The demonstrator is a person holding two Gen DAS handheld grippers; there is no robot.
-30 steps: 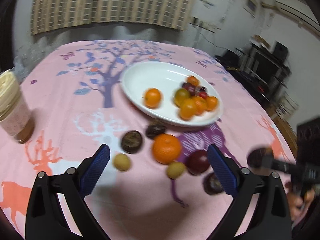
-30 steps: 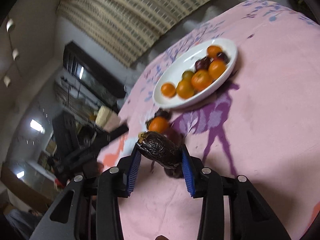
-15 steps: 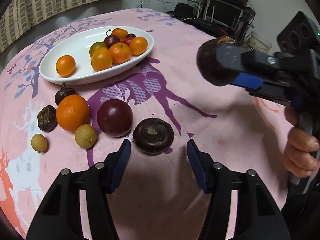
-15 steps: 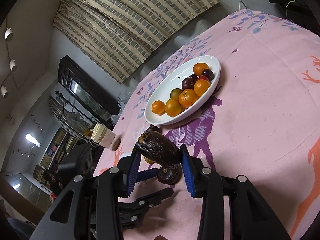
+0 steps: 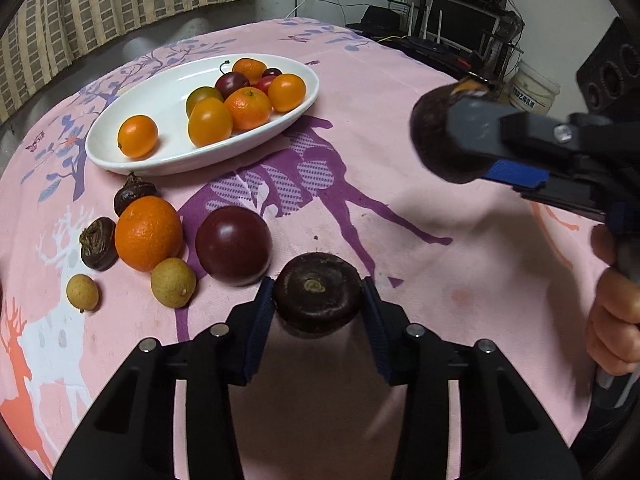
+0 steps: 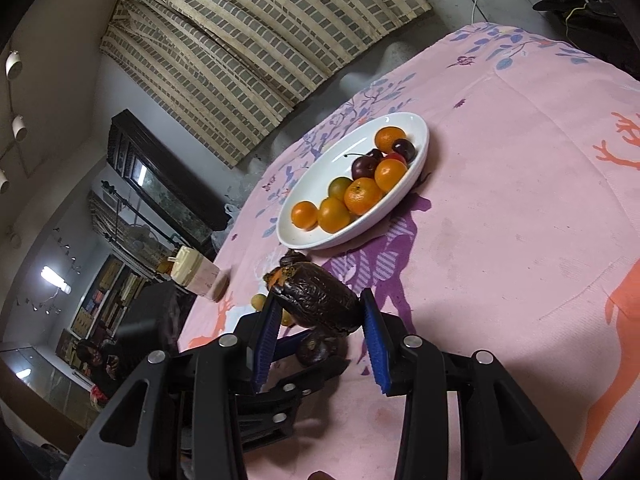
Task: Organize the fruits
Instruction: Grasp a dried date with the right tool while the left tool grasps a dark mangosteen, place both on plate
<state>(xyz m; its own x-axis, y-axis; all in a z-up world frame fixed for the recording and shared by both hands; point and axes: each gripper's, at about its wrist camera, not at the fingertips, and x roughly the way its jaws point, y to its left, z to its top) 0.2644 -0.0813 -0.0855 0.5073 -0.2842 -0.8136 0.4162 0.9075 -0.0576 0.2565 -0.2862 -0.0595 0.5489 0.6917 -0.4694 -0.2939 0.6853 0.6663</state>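
Both tongs hold fruit bound for the plate [image 5: 304,100]: left tongs [image 5: 318,300] grip a dark round fruit [image 5: 318,298] on the worktop [image 5: 440,288], well short of the plate; right tongs [image 6: 318,320] carry a wrinkled fruit [image 6: 320,300] aloft. Next, lift and carry over the orange [image 5: 148,233] and plum [image 5: 233,244] lying between.

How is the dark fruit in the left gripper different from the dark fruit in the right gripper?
The round, flattened dark brown fruit in the left gripper sits low at the pink tablecloth; the elongated dark wrinkled fruit in the right gripper is lifted clear above it. The left one looks fairly smooth with a tan stem scar facing the camera; the right one is deeply wrinkled with an orange patch at one end. Both are dark and sit between blue pads.
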